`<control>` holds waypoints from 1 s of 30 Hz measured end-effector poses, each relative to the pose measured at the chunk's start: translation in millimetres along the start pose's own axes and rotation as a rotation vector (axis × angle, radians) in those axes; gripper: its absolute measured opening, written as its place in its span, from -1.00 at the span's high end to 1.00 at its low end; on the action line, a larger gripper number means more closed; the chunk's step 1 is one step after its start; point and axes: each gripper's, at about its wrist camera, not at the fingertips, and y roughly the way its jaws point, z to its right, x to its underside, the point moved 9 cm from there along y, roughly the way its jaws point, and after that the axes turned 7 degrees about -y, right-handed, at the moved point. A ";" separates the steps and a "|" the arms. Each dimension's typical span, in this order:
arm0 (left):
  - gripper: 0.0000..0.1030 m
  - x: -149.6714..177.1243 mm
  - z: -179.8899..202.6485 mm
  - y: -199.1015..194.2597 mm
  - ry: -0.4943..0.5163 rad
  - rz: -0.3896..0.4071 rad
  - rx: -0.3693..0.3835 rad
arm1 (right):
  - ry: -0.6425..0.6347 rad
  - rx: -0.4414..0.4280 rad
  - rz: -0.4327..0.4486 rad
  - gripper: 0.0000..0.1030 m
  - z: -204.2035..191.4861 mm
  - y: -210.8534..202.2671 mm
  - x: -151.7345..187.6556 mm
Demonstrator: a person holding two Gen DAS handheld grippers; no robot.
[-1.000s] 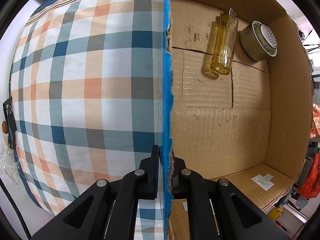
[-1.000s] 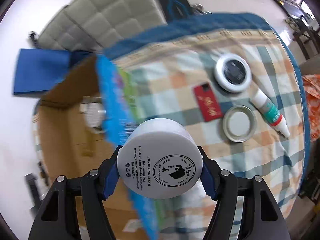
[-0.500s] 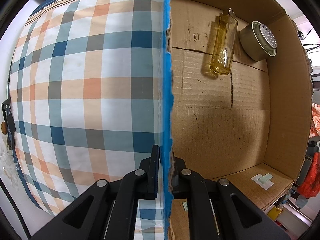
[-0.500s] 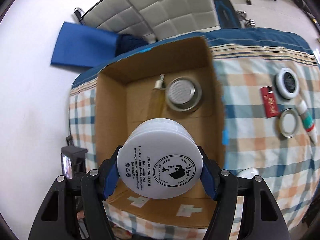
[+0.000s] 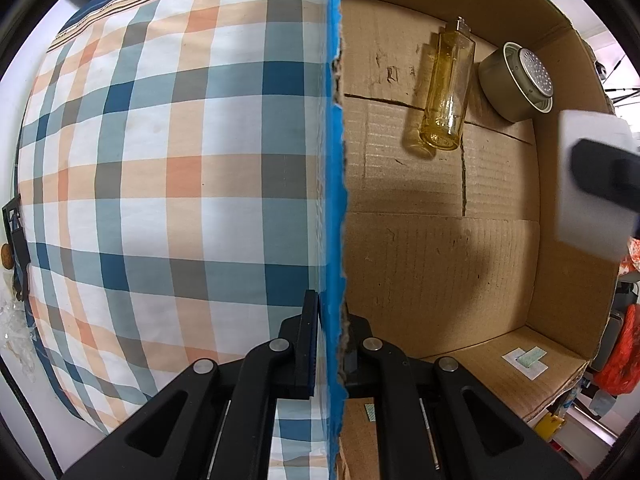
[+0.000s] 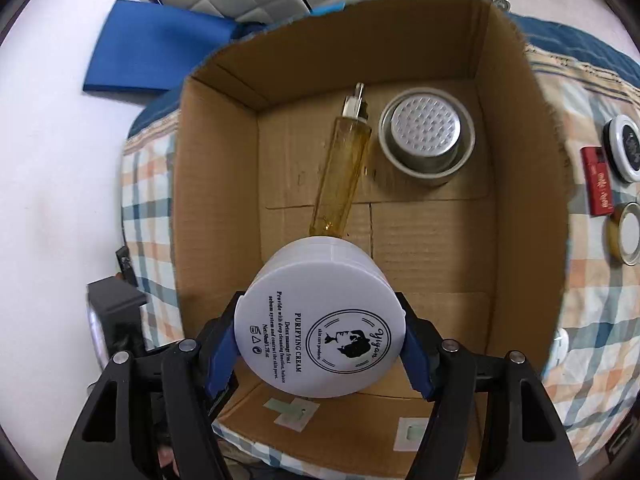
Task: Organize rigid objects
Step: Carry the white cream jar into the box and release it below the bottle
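- White cream jar [image 6: 320, 320] above cardboard box [image 6: 216, 200], clamped between right gripper [image 6: 320, 344] jaws.
- Inside, far end: amber bottle [image 6: 344, 168] lying beside metal tin [image 6: 426, 136].
- Left gripper [image 5: 330, 344] pinched shut on box wall [image 5: 334, 160].
- Plaid cloth [image 5: 160, 160] beneath.

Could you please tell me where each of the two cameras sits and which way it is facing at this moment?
Left wrist: sits on the left gripper, at the edge of the brown cardboard box, looking along the blue-taped box wall its black fingers pinch; checked tablecloth on one side, box interior on the other.
Right wrist: sits on the right gripper above the box, looking down into it; its fingers clamp a white round cream jar.
Shared: the amber glass bottle, the round metal strainer cup and the jar.
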 end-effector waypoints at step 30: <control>0.91 0.9 0.5 2.5 0.004 0.000 -0.001 | -0.029 0.136 -0.124 -0.40 -2.6 78.3 -2.9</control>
